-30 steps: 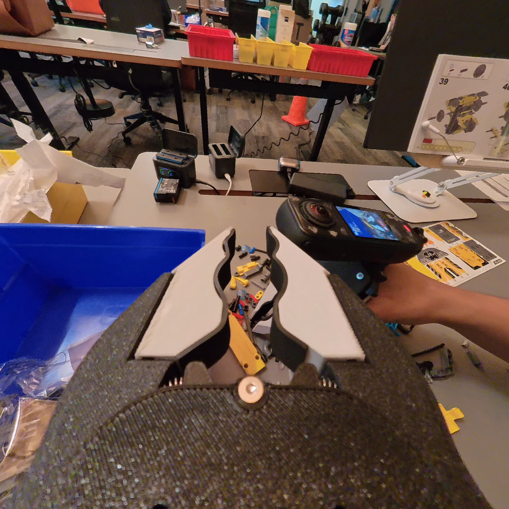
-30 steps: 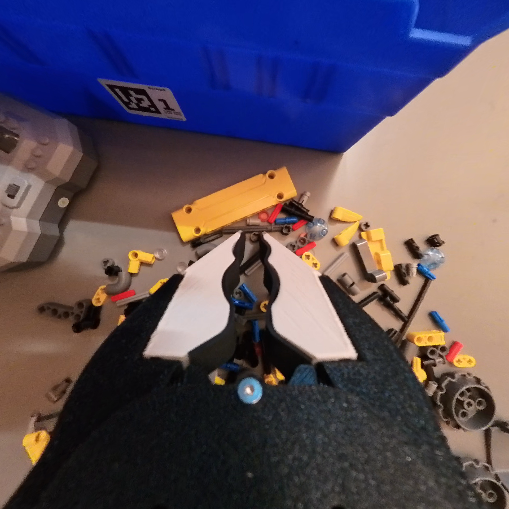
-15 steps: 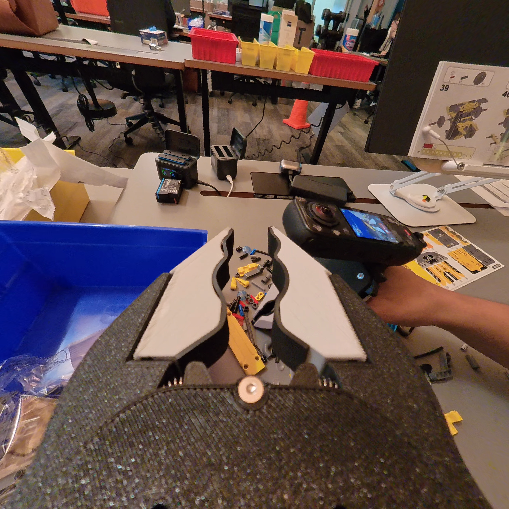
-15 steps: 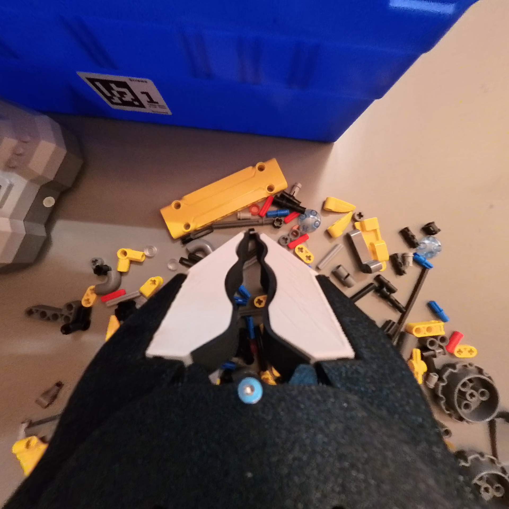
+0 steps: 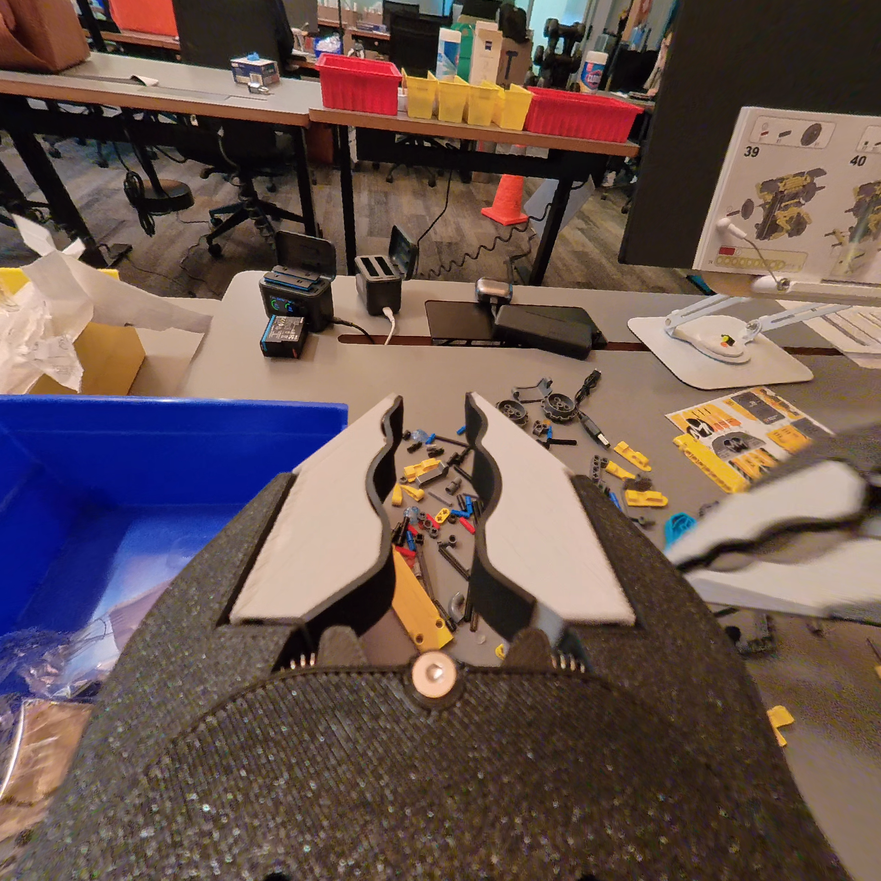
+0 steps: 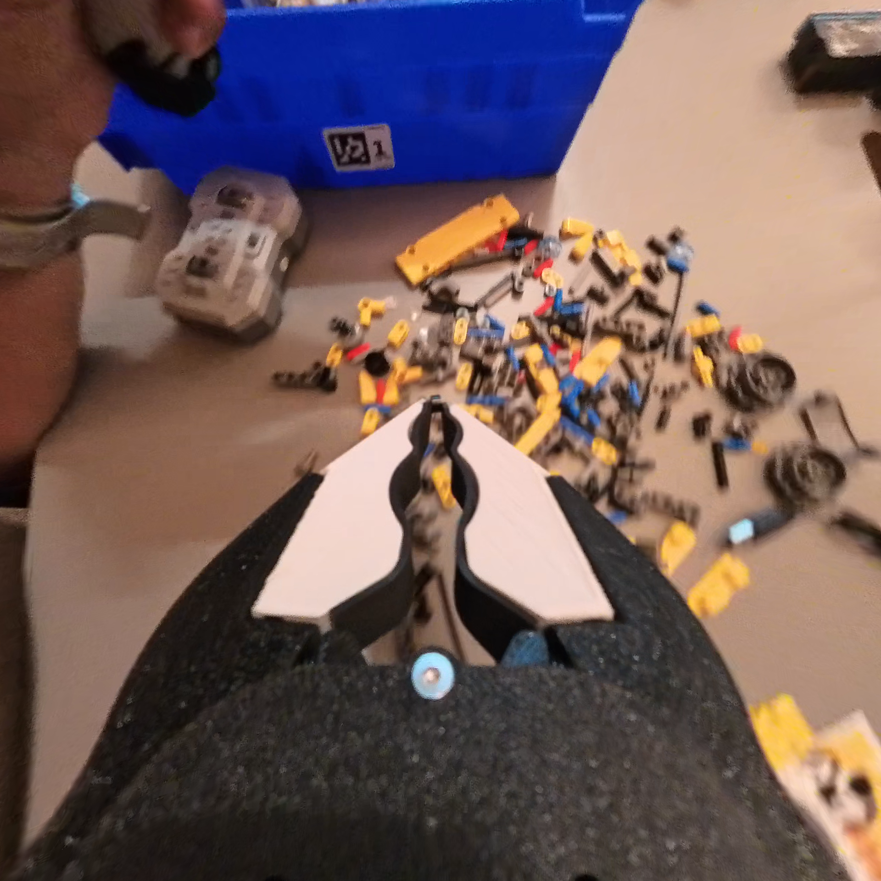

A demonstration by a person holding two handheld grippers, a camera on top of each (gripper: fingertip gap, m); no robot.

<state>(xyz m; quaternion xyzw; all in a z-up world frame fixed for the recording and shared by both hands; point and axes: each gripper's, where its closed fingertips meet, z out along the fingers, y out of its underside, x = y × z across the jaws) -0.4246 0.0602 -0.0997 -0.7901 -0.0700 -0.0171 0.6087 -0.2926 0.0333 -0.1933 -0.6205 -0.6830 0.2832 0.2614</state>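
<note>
My left gripper [image 5: 434, 405] hangs above the grey table [image 5: 476, 376] with its two fingers held apart, a moderate gap between the tips, and nothing is between them. Through this gap I see the pile of small building pieces [image 5: 436, 496], yellow, blue, red and black, lying loose on the table. A long yellow panel piece [image 5: 419, 605] lies at the near end of the pile, close to the base of my fingers. Just to the left of this gripper stands the blue bin [image 5: 167, 429], and the pile lies beside its wall.

My right gripper [image 6: 433, 405] is above the same pile [image 6: 562, 353]. Its tips are closed together on a small thin black piece [image 6: 434, 399], which sticks out a little at the very tip. The picture is blurred, so I cannot tell what kind of piece it is. In the left wrist view this gripper [image 5: 677, 558] enters from the right edge, blurred, above the right part of the pile.

In the right wrist view a grey block with studs [image 6: 229, 271] stands on the table beside the blue bin [image 6: 429, 71], near a white square marker [image 6: 360, 147] on the bin wall. Some dark toothed wheels [image 6: 758, 381] lie at the right side of the pile.

Farther on the table I see black charger boxes [image 5: 295, 295], an open instruction booklet [image 5: 801, 200] on a white stand, and a printed sheet [image 5: 734, 438].
</note>
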